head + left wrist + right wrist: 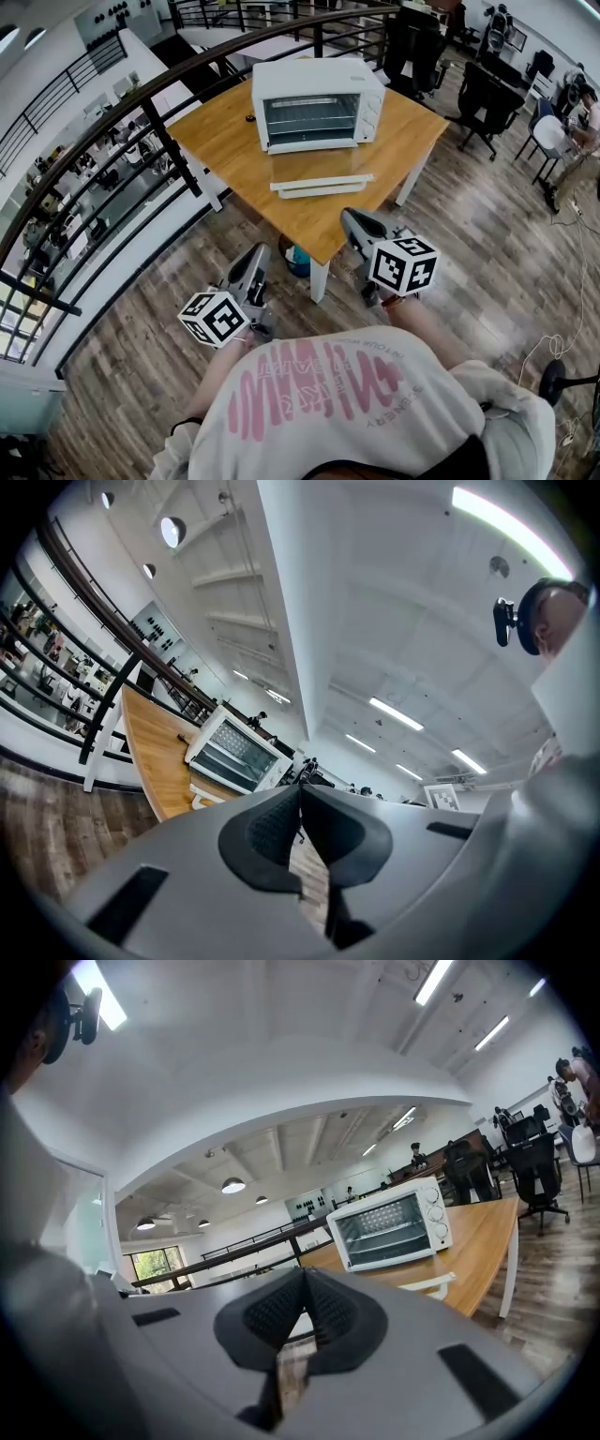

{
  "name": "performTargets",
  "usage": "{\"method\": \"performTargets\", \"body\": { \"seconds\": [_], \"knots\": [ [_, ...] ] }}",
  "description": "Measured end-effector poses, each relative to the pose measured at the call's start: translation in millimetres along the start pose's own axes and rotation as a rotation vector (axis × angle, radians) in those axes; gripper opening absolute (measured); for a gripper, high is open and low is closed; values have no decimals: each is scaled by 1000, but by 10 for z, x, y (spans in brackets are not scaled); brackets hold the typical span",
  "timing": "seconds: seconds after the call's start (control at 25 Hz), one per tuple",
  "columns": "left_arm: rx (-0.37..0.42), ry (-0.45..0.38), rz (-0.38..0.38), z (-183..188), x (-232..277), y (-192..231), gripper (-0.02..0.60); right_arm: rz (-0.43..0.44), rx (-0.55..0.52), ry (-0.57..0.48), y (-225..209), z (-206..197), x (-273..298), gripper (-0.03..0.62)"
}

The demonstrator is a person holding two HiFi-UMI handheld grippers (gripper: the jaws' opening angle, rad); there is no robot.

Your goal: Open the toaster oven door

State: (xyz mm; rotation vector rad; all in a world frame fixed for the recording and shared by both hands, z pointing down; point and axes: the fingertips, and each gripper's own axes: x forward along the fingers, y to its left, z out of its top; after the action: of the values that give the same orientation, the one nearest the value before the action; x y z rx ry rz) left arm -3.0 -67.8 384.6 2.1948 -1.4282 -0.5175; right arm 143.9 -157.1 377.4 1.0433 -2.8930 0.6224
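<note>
A white toaster oven (314,103) stands on a wooden table (403,141), with its racks showing through the front. Its door (322,185) lies folded down flat in front of it. Both grippers are held off the table's near corner, well short of the oven. My left gripper (255,255) is shut and holds nothing. My right gripper (359,225) is also shut and holds nothing. The left gripper view has the oven (234,752) far off beyond the closed left gripper (300,789). The right gripper view shows the oven (389,1227) and door (429,1284) past the closed right gripper (303,1274).
A dark curved railing (159,122) runs along the table's left side above a drop to a lower floor. Black office chairs (487,94) and a seated person (583,141) are at the right. A blue bin (298,262) sits under the table. A small dark object (249,118) lies left of the oven.
</note>
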Motion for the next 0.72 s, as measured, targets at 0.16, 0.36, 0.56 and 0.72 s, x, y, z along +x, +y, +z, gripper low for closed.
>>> {"method": "performTargets", "body": {
  "seconds": [0.16, 0.36, 0.56, 0.72],
  "knots": [
    [-1, -6, 11, -64, -37, -47, 23, 9, 8, 17, -23, -68, -50, 3],
    [0, -10, 21, -115, -105, -114, 23, 16, -4, 29, 0, -120, -133, 3],
    [3, -14, 23, -110, -135, -158, 23, 22, -16, 37, 31, -127, -163, 3],
    [3, -14, 26, -120, -200, -194, 23, 30, -15, 30, 85, -129, -200, 3]
  ]
}}
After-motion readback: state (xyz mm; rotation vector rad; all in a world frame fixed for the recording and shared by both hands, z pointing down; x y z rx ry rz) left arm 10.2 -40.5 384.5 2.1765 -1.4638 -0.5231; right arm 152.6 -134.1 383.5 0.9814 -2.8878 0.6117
